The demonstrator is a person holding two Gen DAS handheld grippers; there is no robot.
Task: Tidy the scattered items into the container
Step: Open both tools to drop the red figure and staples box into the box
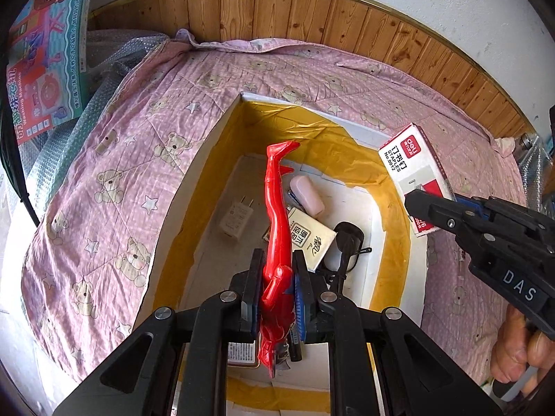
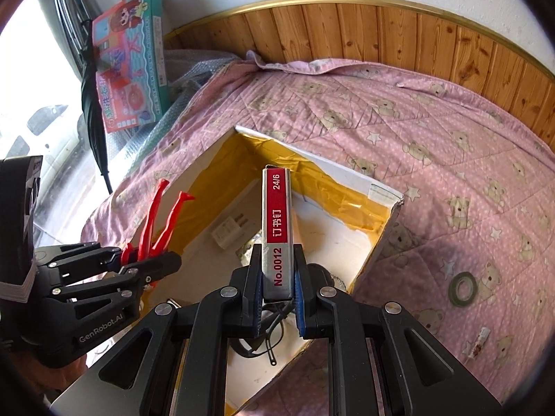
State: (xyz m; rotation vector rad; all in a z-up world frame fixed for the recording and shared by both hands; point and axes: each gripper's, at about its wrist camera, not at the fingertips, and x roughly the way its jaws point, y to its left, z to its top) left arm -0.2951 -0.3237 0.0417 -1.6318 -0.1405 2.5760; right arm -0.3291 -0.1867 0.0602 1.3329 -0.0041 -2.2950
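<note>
partly hidden, the red figure [image 1: 277,208] sits clamped in the left gripper [image 1: 276,289].

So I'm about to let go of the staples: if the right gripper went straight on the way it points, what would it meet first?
Probably the box floor, near the white charger; the right gripper, shut on the staple box, points down into it. Depth is unclear.

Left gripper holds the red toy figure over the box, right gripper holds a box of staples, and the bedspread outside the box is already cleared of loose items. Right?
Not quite: the bedspread is not cleared. The right wrist view shows a roll of tape and a small wrapper on it. The rest stands.
</note>
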